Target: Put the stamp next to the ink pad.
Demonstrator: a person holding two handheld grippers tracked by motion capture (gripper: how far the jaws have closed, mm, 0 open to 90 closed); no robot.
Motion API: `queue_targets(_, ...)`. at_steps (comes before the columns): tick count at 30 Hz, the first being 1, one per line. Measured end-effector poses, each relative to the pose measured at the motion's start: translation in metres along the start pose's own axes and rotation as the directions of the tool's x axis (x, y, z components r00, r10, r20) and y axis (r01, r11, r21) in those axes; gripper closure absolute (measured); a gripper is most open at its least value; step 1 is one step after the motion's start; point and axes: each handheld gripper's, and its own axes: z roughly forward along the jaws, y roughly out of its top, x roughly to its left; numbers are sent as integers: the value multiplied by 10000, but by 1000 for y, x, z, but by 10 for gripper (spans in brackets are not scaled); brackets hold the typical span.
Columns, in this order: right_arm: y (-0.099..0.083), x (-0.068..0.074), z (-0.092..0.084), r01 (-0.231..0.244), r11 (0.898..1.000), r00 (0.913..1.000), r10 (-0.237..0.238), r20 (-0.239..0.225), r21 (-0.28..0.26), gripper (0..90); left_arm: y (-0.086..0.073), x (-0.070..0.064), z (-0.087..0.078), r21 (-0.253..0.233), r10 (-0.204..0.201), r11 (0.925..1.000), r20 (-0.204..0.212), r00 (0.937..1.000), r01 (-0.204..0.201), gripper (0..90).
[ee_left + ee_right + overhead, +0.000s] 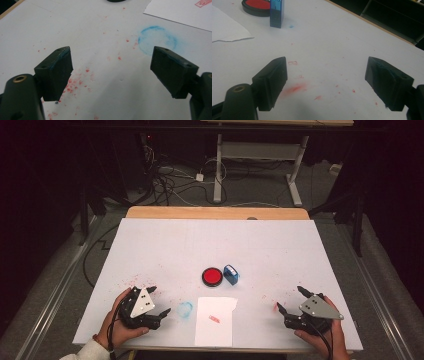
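A round red ink pad (pixel 212 276) in a black case lies mid-table, with a blue stamp (pixel 231 274) standing upright just to its right. In the right gripper view the stamp (pixel 276 13) stands in front of the pad (pixel 257 7). A white paper sheet (pixel 215 320) with a small red stamp mark (pixel 214 318) lies near the front edge. My left gripper (pixel 159 301) rests open at the front left, jaws wide apart over the bare table (pixel 110 72). At the front right my right gripper (pixel 290 300) is open too, holding nothing (pixel 325 80).
The white table cover (pixel 170 245) carries red ink specks and a faint blue ring stain (pixel 185 309) left of the sheet. A wooden strip (pixel 215 212) edges the far side. Cables and a desk frame (pixel 260 160) are on the floor beyond.
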Motion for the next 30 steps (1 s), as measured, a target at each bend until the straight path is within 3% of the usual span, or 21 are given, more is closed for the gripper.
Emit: queue_targets(30, -1, 0, 1, 4, 10000, 10000, -5, 8, 91, 184, 2, 0, 3, 94, 49, 9999, -3, 10000, -49, 176)
